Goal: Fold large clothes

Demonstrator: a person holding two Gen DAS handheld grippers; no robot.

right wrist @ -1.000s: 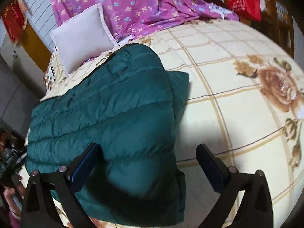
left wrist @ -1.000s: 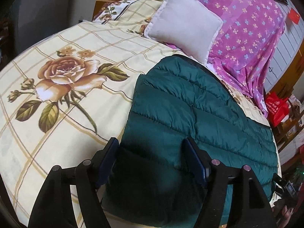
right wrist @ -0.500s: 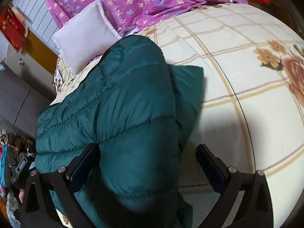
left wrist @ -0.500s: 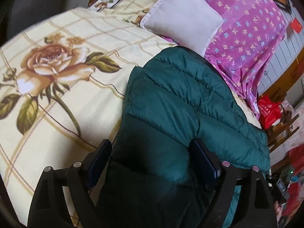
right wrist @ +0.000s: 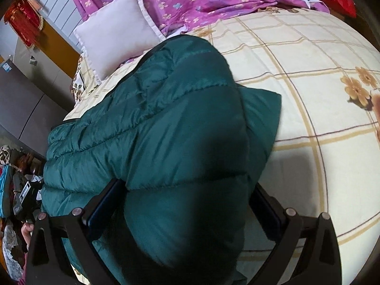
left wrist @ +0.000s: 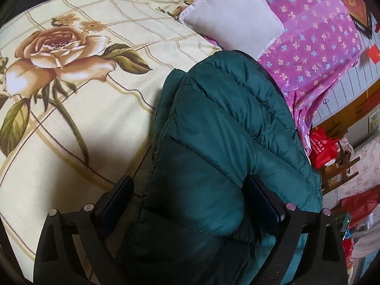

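Observation:
A dark green quilted down jacket (left wrist: 223, 142) lies on the rose-print bed sheet (left wrist: 95, 109), bunched into a raised hump. My left gripper (left wrist: 190, 197) stands wide open with the jacket's near edge bulging between its two fingers. In the right wrist view the same jacket (right wrist: 154, 137) fills the middle, and my right gripper (right wrist: 185, 204) also stands wide open with a thick fold of jacket between its fingers. I cannot see either pair of pads squeezing the fabric.
A white pillow (left wrist: 232, 16) and a purple flowered quilt (left wrist: 315, 38) lie at the head of the bed. A red bag (left wrist: 323, 147) and clutter stand beside the bed. Bare sheet (right wrist: 308, 76) spreads to the right of the jacket.
Both grippers have pushed forward onto the jacket. The jacket's near part has risen and bunched up between the fingers, folding toward the pillow.

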